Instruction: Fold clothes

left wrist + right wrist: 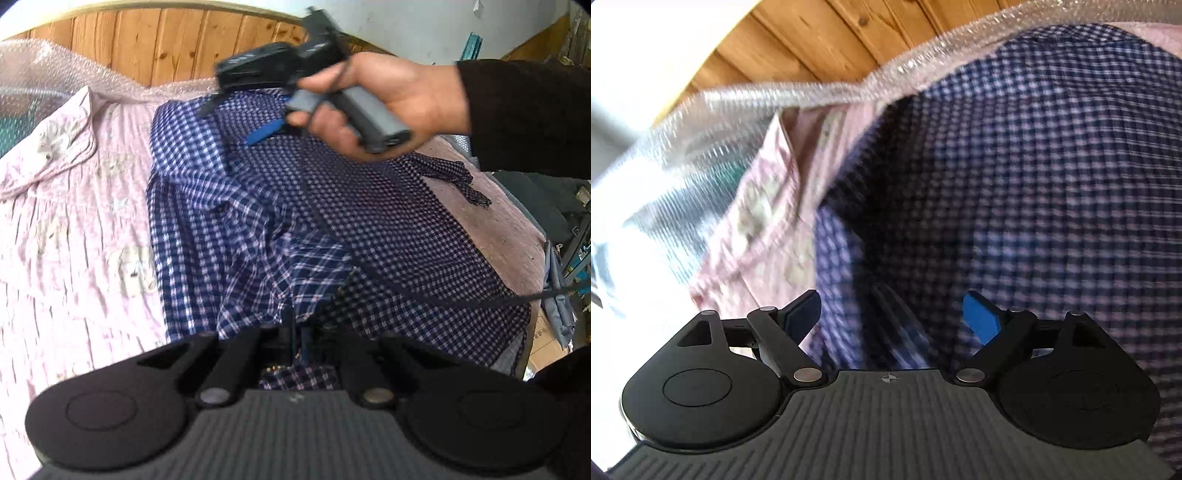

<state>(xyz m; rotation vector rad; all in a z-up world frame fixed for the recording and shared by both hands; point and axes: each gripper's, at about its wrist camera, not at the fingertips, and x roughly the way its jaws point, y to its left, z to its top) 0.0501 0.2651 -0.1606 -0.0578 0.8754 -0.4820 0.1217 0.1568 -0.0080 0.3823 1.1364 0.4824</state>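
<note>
Left fingers [295, 332] pinch the checked shirt [369, 229]; right fingers [892, 317] spread wide above it.

— What do you have behind the bed?
— A wooden plank headboard [177, 40], and a sheet of bubble wrap [33, 70] bunched along its foot.
— And off to your right?
— A cardboard box [546, 338] on the floor, with blurred clutter above it.

Soft daylight throughout; white glare burns out the right wrist view's left edge. Motion blur smears both views, and fisheye bends the edges.
</note>
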